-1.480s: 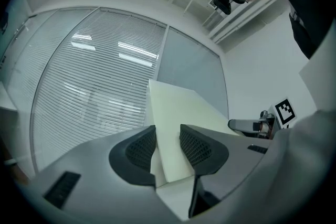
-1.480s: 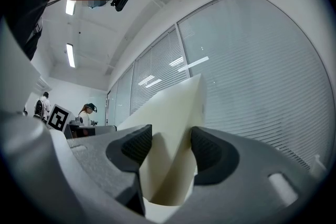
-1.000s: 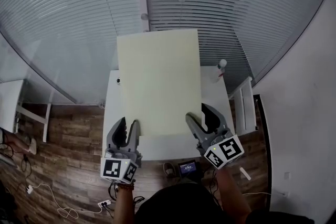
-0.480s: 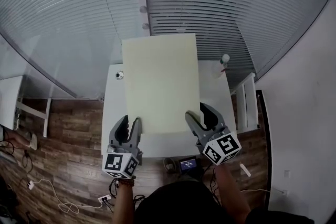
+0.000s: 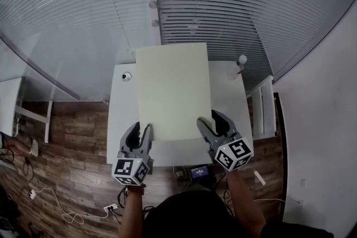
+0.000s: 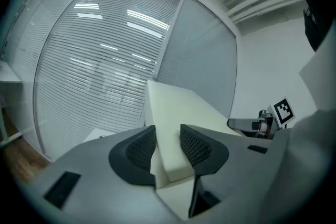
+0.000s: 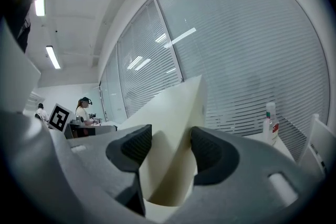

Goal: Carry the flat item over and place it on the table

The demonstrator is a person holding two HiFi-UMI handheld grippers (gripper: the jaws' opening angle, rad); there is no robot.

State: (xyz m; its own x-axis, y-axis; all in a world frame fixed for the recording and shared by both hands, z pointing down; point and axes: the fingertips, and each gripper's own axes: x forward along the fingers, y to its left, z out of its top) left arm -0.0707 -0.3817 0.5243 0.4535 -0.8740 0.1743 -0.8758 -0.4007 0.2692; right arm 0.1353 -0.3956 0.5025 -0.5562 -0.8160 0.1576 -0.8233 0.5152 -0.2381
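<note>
You are holding two grippers, the left gripper (image 5: 142,131) and the right gripper (image 5: 208,120), each with one marker cube. Between them there is one flat pale board (image 5: 174,89). There is one white table (image 5: 119,120), and on it one bottle (image 5: 240,62) and one small round object (image 5: 126,77) (too small to identify). The right gripper view shows two people: a standing person (image 7: 83,107) and a second person (image 7: 40,111).

the foam sheet (image 5: 173,92) has sunk lower toward the white table (image 5: 120,120).
</note>
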